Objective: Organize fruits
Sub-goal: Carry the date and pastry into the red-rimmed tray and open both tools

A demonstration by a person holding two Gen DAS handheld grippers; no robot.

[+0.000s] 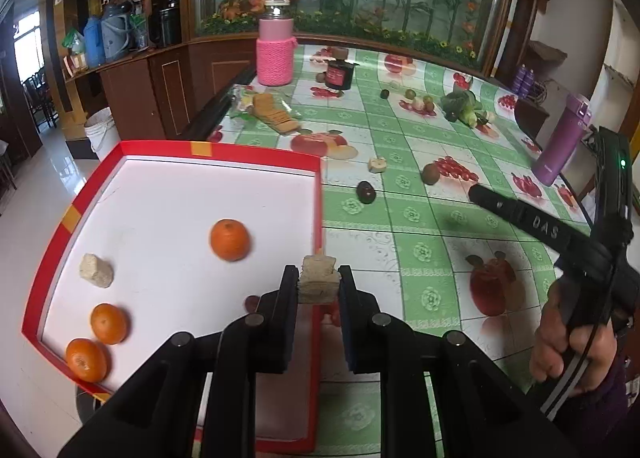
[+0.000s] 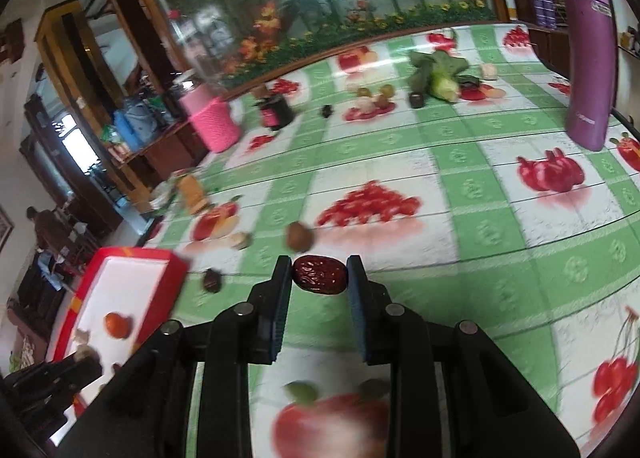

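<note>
A glossy green-and-white checked tablecloth printed with fruit (image 1: 420,217) is covering the table, backed by a glass-fronted plant mural and dark wooden cabinets. Near left, a red-rimmed white cardboard tray (image 1: 160,193) is holding three round orange tangerines (image 1: 230,240) and one pale beige crumbly cube (image 1: 96,270). The left gripper (image 1: 319,282) is pinching a second beige cube (image 1: 319,278) over the tray's right edge. The right gripper (image 2: 319,276) is clamping one wrinkled dark-red date (image 2: 319,274) above the cloth. One tall purple flask (image 2: 588,57) is standing far right.

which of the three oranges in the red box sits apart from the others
The orange mid-tray in the red box; the other two oranges sit together by the near-left corner.
</note>
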